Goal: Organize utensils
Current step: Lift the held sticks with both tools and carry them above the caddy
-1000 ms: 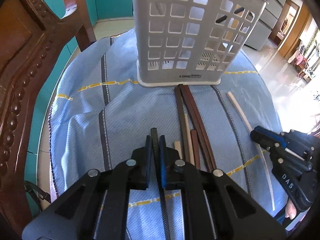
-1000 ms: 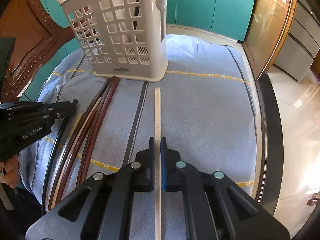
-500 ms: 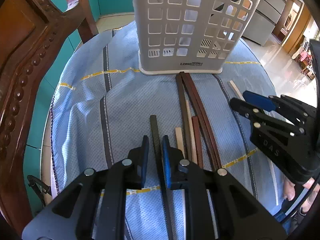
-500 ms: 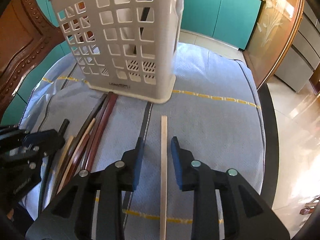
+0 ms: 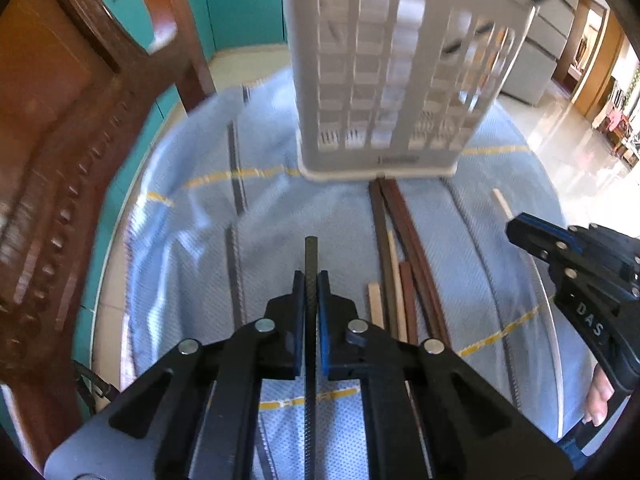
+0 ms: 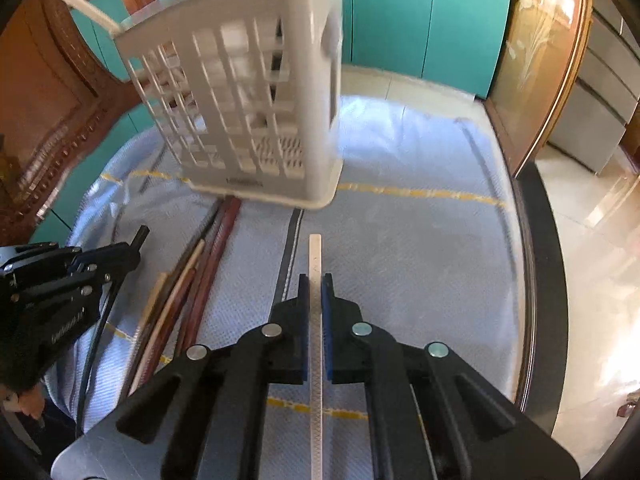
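Note:
My left gripper (image 5: 311, 280) is shut on a black chopstick (image 5: 311, 256) that pokes out ahead of its pads, above the blue cloth. My right gripper (image 6: 315, 282) is shut on a cream chopstick (image 6: 315, 248) that runs forward between its pads. The white perforated utensil basket (image 5: 392, 80) stands upright at the far side of the cloth, also seen as the basket (image 6: 248, 112) in the right wrist view. A bundle of brown and cream chopsticks (image 5: 404, 272) lies between the two grippers, reaching the basket's foot. The right gripper (image 5: 520, 232) shows at the right edge of the left view.
A blue cloth (image 6: 420, 248) with yellow and dark stripes covers the round table. A carved wooden chair (image 5: 60, 168) stands close on the left. Teal cabinets (image 6: 420, 16) line the back wall, and a black table rim (image 6: 540, 280) borders the right.
Both grippers opened about half a second ago and have shut again, the left on the black chopstick, the right on the cream one. Both views are blurred by motion now.

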`<state>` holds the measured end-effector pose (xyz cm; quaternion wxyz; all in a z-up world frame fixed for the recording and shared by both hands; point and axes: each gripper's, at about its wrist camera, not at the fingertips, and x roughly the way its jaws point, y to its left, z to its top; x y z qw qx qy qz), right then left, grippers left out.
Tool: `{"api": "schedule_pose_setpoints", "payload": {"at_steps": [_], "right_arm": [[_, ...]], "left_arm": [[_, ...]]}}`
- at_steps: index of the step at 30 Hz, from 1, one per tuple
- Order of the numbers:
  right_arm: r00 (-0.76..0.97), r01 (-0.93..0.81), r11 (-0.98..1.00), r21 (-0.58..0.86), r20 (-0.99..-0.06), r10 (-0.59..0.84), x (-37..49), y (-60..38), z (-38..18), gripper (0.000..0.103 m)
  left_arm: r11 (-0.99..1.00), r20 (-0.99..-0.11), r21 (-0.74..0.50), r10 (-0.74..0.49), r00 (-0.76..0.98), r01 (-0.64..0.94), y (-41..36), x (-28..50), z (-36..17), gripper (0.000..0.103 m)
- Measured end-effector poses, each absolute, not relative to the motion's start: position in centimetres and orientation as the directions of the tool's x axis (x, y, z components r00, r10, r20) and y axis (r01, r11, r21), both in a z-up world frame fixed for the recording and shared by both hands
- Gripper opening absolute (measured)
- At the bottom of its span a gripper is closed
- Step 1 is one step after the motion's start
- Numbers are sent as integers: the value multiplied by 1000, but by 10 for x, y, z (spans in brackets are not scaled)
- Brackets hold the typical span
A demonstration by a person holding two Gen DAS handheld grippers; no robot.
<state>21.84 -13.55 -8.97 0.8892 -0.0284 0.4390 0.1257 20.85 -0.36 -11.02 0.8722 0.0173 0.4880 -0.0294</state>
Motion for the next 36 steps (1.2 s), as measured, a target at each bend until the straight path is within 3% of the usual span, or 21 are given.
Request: {"api": "schedule_pose_setpoints", "payload": {"at_steps": [9,19,36], "right_arm": [[707,-270,956,116,-650,278,183,-159,-32,6],[821,-353,925,139,-429,378,132,-186,36,6],[901,-372,904,210,-154,406,136,-198,148,7]], "left_arm": [[996,-706,45,-20,708,74,-5,173,-48,7],[995,-527,46,-47,849,83,-6,126,23,7],[994,-256,-51,-107,961,97,-3,100,162,7]]}}
